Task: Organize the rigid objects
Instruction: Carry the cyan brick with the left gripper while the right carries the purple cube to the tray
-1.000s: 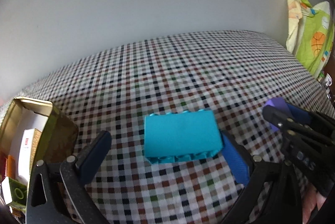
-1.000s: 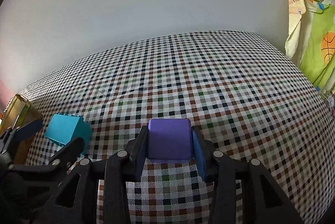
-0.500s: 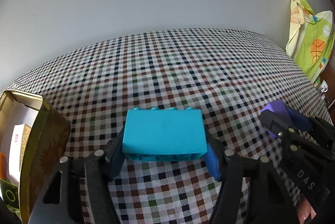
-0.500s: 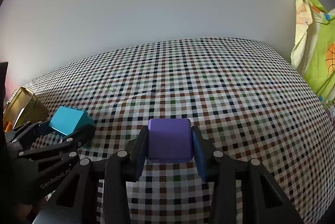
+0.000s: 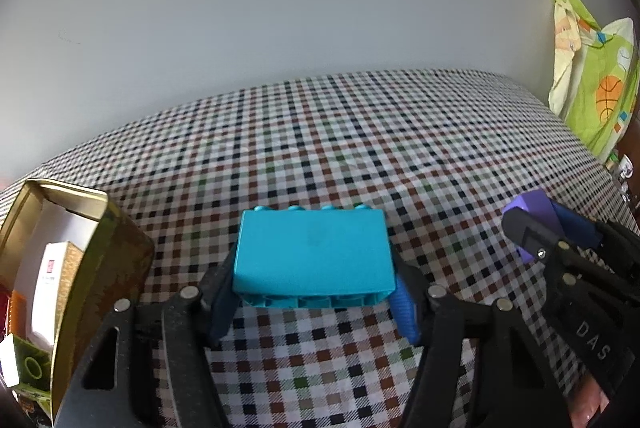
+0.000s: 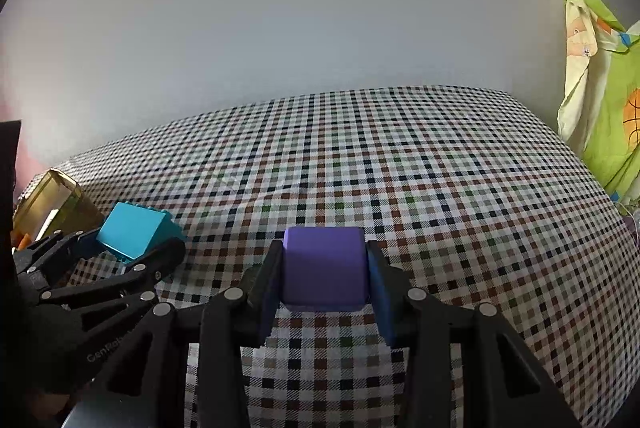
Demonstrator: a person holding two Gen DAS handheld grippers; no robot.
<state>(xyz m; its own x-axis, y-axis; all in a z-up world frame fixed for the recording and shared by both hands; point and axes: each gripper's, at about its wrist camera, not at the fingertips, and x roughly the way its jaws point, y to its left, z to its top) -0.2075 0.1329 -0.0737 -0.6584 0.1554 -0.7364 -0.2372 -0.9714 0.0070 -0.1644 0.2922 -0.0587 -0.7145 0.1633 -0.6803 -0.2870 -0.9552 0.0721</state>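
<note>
A checked cloth covers the table [image 5: 360, 132] under a plain pale wall; the gold tin [image 5: 96, 260], open and part filled, stands just left of the left claw [image 5: 316, 300], the nearer one; that claw is closed on a turquoise brick [image 5: 312, 252], long axis spanning the fingers; the right claw [image 6: 324, 292] grips a purple block [image 6: 324, 264], further from the tin.

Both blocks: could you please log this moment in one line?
left tool: shut on teal brick | right tool: shut on purple cube | tin: open
</note>
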